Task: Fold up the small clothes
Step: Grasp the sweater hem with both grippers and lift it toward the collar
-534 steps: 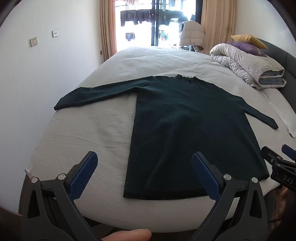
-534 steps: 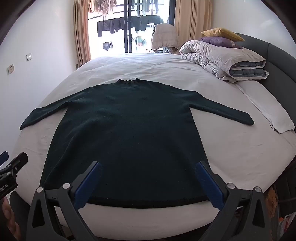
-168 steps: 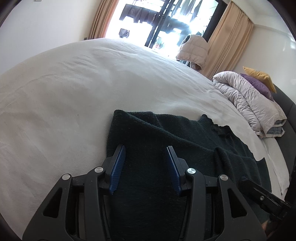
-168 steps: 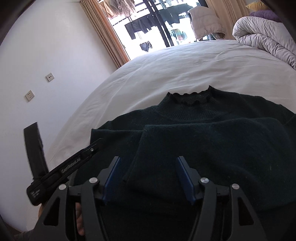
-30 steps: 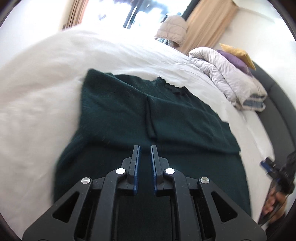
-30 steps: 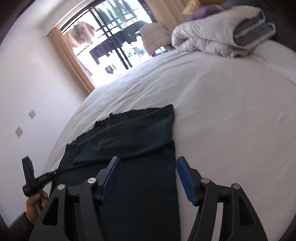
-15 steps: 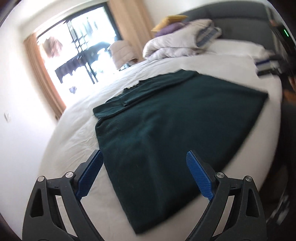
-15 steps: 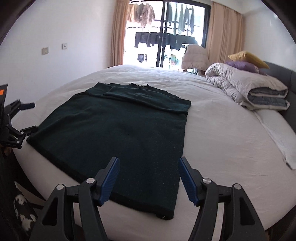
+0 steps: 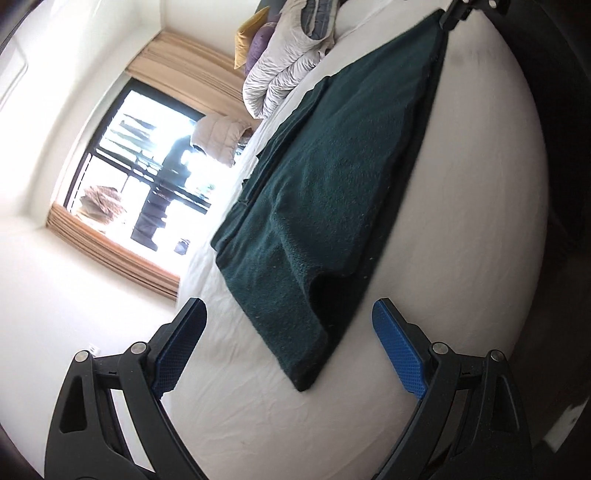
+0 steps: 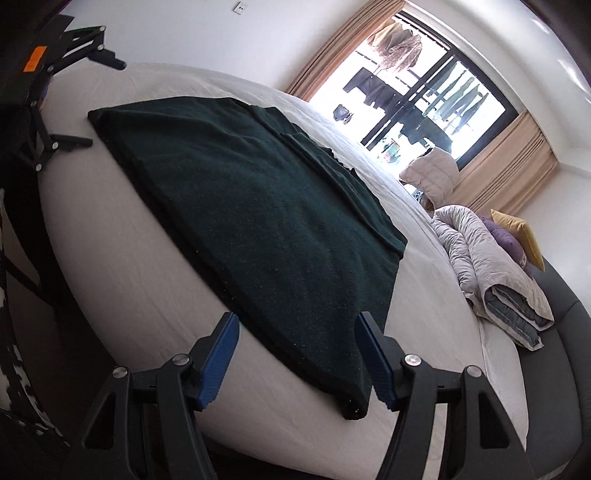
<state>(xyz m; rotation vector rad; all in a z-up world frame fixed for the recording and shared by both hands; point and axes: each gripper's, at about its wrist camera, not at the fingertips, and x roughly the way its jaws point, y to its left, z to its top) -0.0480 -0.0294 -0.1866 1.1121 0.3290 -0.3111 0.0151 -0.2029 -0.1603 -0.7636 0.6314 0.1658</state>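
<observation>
Left gripper (image 9: 288, 349) body cut off by the bottom edge of its own view. Right gripper (image 9: 467, 9) clipped at the left view's top edge, grip unreadable there. Sweater (image 10: 258, 206) sleeves tucked under folds, ends hidden. Balcony laundry (image 10: 417, 96) blown out by backlight. Floor beside bed (image 10: 110, 258) too dark to read.

no readable text, labels or signs
</observation>
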